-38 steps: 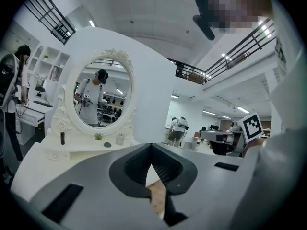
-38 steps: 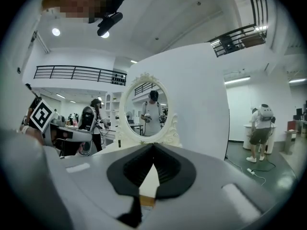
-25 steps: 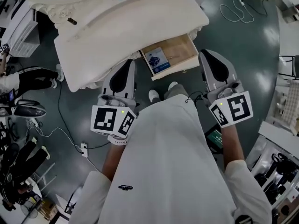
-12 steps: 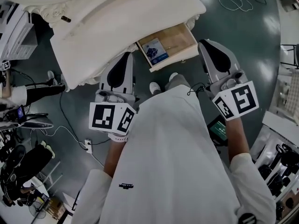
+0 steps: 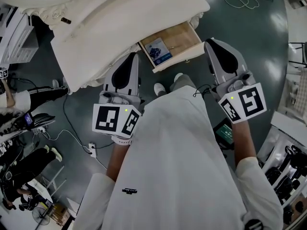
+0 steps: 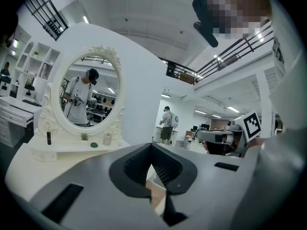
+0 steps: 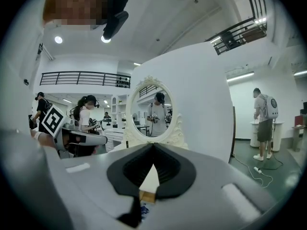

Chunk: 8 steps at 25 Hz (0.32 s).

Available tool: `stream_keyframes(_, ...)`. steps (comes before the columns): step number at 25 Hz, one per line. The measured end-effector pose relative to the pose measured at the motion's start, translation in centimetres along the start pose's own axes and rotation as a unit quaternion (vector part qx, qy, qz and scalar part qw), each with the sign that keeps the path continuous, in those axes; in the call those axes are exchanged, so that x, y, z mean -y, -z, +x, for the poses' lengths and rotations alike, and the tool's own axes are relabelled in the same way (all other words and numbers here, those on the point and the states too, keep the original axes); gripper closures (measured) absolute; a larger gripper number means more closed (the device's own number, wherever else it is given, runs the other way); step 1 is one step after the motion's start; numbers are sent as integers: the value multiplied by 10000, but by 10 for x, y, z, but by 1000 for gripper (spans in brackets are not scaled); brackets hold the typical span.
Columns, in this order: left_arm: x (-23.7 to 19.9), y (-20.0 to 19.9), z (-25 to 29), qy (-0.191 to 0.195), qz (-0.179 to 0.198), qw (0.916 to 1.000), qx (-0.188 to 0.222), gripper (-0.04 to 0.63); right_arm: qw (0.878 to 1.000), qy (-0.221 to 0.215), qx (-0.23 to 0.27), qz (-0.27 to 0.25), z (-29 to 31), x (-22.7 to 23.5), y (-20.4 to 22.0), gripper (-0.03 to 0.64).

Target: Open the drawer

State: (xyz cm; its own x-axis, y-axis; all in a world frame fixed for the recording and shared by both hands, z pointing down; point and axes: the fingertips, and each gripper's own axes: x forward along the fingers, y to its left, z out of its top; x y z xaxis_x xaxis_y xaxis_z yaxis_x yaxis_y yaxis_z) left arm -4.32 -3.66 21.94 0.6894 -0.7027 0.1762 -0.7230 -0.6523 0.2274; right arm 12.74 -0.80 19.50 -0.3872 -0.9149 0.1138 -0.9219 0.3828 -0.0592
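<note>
The white dressing table [image 5: 115, 28] fills the top of the head view. Its wooden drawer [image 5: 178, 41] stands pulled out at the table's front edge, with a blue-printed booklet [image 5: 158, 51] lying inside at the left end. My left gripper [image 5: 132, 58] is level and shut with nothing in it, its tips just left of the drawer's front corner. My right gripper [image 5: 210, 43] is likewise shut and empty, just right of the drawer. Neither touches the drawer. In the left gripper view the shut left gripper [image 6: 151, 145] shows drawer wood [image 6: 156, 195] below the pads. Likewise the right gripper [image 7: 153, 145].
An oval mirror [image 6: 89, 97] with small items stands on the table top. Cables [image 5: 72, 128] and a power strip [image 5: 92, 150] lie on the dark floor at left, near other people's legs [image 5: 33, 92]. A person [image 7: 264, 123] stands farther off. A green device [image 5: 223, 133] lies at right.
Both grippers and the drawer stay as they were. The head view has shifted slightly, and the people at the left edge have moved.
</note>
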Motion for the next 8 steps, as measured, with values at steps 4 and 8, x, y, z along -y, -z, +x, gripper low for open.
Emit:
stream_keyframes(4, 1, 1, -1, 24, -3, 10000, -20, 586, 10000, 4, -8, -20, -1, -2, 0, 606)
stream_keyframes(8, 3, 3, 0, 53, 11, 10000, -39, 586, 10000, 36, -2, -37, -4, -1, -1, 606)
